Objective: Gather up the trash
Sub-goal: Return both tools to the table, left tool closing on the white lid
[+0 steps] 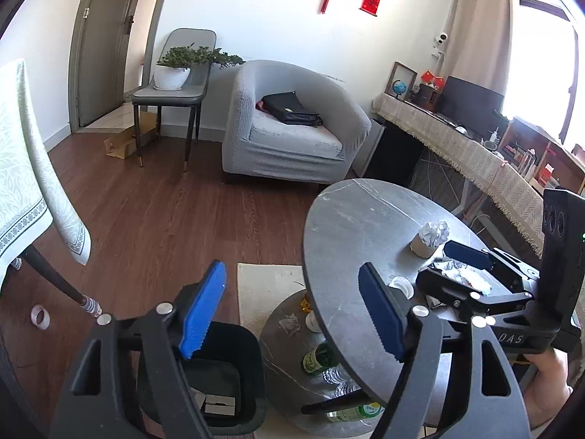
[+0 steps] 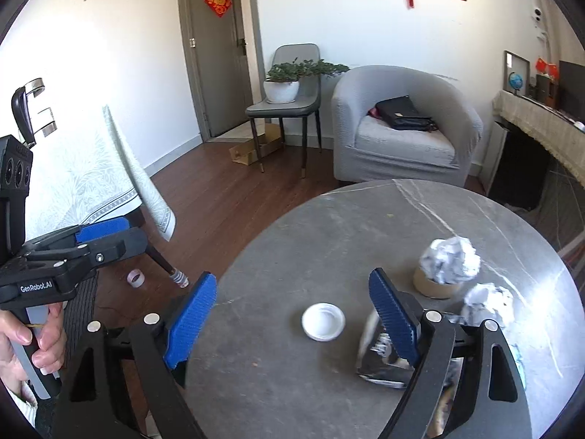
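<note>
Blue pads up close in both views, and both tools have their jaws standing wide apart with nothing between them. On the left gripper [image 1: 292, 314] the gap sits over the black trash bin [image 1: 234, 376] on the floor, which has some pale boxy scraps at the bottom. The right gripper [image 2: 298, 322] hangs over the round grey table [image 2: 329, 226], angled down, with a white lid [image 2: 323, 321] lying in the gap and not touched.

Readable writing: "GenRobot.AI" on the left tool's body as seen from the right wrist, and "DAS" on the right tool's body seen from the left wrist. Print on the wrapper is too blurry to read.

Only the right view shows the hand [image 2: 25, 344] wrapped around the left tool's handle, plus the trash up close: a crumpled dark foil wrapper [image 2: 380, 362] just behind the right pad, and two balls of crumpled paper [image 2: 449, 259], the far one sitting on top of a tape roll [image 2: 431, 287].

Only the left view shows the bin, the lower round shelf [image 1: 281, 362] with a green bottle [image 1: 318, 360] and clear plastic bottles [image 1: 340, 376], and a tape ring [image 1: 40, 316] on the wood floor
</note>
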A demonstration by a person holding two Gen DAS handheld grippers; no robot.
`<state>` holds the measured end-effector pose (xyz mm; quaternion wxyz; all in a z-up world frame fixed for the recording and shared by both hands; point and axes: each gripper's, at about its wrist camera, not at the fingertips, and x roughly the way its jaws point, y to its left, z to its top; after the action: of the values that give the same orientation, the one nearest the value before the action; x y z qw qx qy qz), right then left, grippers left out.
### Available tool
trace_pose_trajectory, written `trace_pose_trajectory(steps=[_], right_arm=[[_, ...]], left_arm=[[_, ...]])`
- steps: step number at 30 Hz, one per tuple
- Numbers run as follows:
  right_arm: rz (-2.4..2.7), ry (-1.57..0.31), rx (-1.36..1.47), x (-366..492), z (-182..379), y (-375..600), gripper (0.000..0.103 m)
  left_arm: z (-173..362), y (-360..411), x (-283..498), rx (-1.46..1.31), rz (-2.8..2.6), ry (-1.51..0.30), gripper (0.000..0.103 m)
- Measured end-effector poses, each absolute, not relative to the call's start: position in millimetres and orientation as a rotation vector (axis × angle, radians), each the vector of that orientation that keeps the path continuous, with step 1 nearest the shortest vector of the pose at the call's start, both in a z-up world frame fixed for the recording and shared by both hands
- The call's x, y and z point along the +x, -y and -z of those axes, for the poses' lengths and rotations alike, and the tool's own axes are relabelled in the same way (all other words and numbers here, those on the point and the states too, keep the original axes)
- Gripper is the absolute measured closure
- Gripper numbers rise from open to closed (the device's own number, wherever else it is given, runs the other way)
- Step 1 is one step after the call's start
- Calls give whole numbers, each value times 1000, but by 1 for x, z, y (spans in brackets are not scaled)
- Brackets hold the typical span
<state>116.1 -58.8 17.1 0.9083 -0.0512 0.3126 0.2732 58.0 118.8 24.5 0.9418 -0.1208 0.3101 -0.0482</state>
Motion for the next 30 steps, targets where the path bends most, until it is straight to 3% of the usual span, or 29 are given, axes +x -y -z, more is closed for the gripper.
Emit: trace_pose_trajectory(steps=[11,20,26,30], right_arm=[[-392,-705,31,130,-5,163,7],[-370,-760,75,137,9,202,7],[-371,-777,68,136,15,215,6],[-389,-798,59,138,16,218,6]], left_arm=[[-6,-52,86,-166,170,-704,18],[9,-8,107,-90,193,-759,19],[19,17,120,-19,178,-801,25],[25,25,129,-4,171,-829,39]])
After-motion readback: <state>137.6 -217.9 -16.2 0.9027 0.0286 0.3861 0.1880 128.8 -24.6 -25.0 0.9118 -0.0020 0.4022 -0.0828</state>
